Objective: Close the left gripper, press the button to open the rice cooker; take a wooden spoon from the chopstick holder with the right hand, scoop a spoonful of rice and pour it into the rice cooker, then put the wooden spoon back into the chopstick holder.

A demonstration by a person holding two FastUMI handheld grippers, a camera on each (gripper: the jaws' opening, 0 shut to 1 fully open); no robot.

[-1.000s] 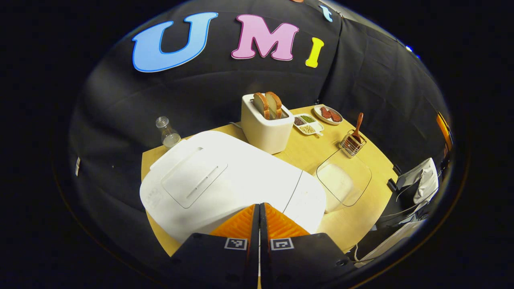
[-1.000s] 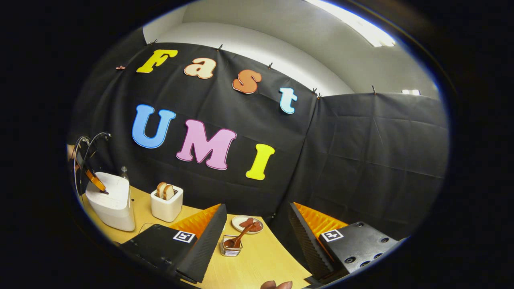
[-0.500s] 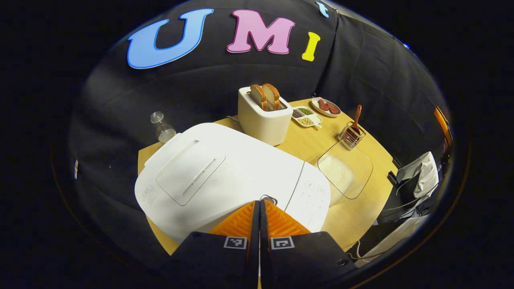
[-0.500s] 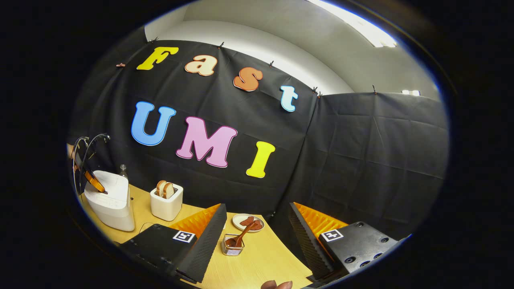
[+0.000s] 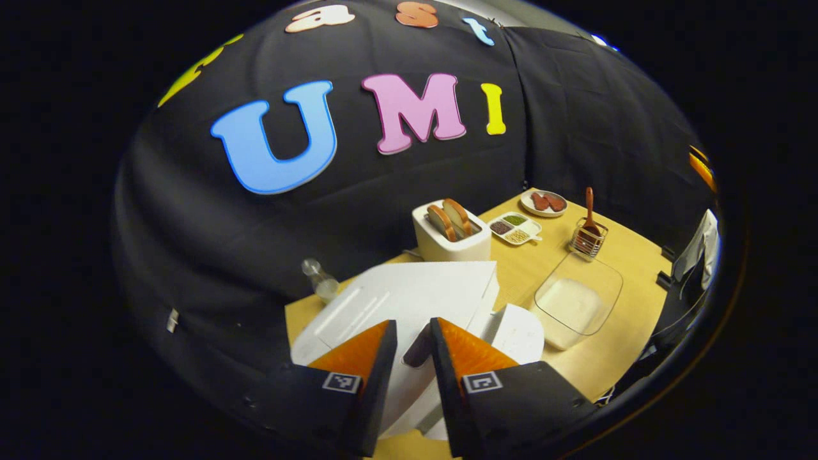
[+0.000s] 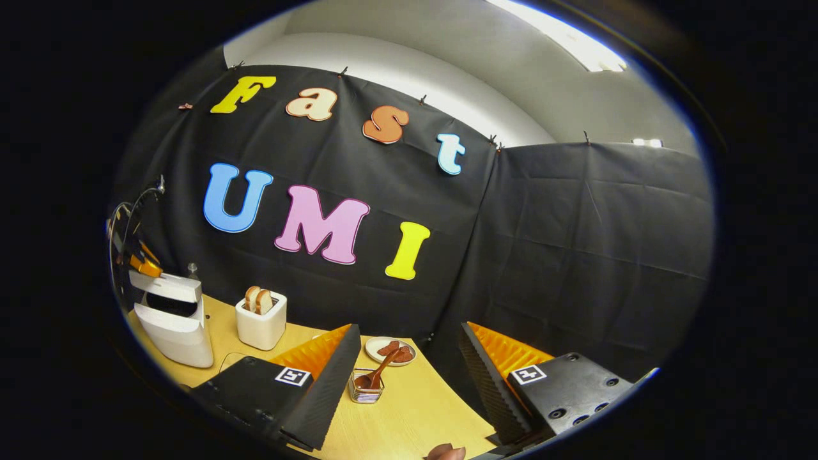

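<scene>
Step in hand: lid release looks done; rice cooker (image 5: 409, 306) has its lid (image 5: 396, 300) raised at the front, a dark gap showing under it in the right gripper view (image 6: 167, 305). Judged: button stage over, spoon stage not yet begun.

Left gripper (image 5: 412, 335): above the cooker's front edge, fingers slightly parted with a narrow gap, pinching nothing. Seen far off in the right gripper view too, just over the lid (image 6: 142, 265).

Right gripper (image 6: 409, 358): fingers spread wide, empty, low over the wooden table (image 6: 409, 415), aimed toward the chopstick holder.

Wooden spoon (image 6: 378, 374): in the wire chopstick holder (image 6: 362, 390), handle leaning up and away toward the back wall. In the left gripper view the spoon (image 5: 589, 207) stands in the holder (image 5: 588, 239) at the far right of the table.

Rice: white grains in a clear glass dish (image 5: 578, 300), between holder and cooker, just beside the cooker's control panel.

Other items: toaster (image 5: 450, 233) with two bread slices behind the cooker; divided dish of grains (image 5: 515, 228); small plate of reddish pieces (image 5: 543, 202); clear bottle (image 5: 319, 281) left of the cooker.

Next move calls for: right gripper advancing to the spoon handle and closing on it above the holder rim, then lifting clear without dragging the light wire holder.

Watch: lid opening looks only partial from here; cannot tell if it is wide enough for pouring.
</scene>
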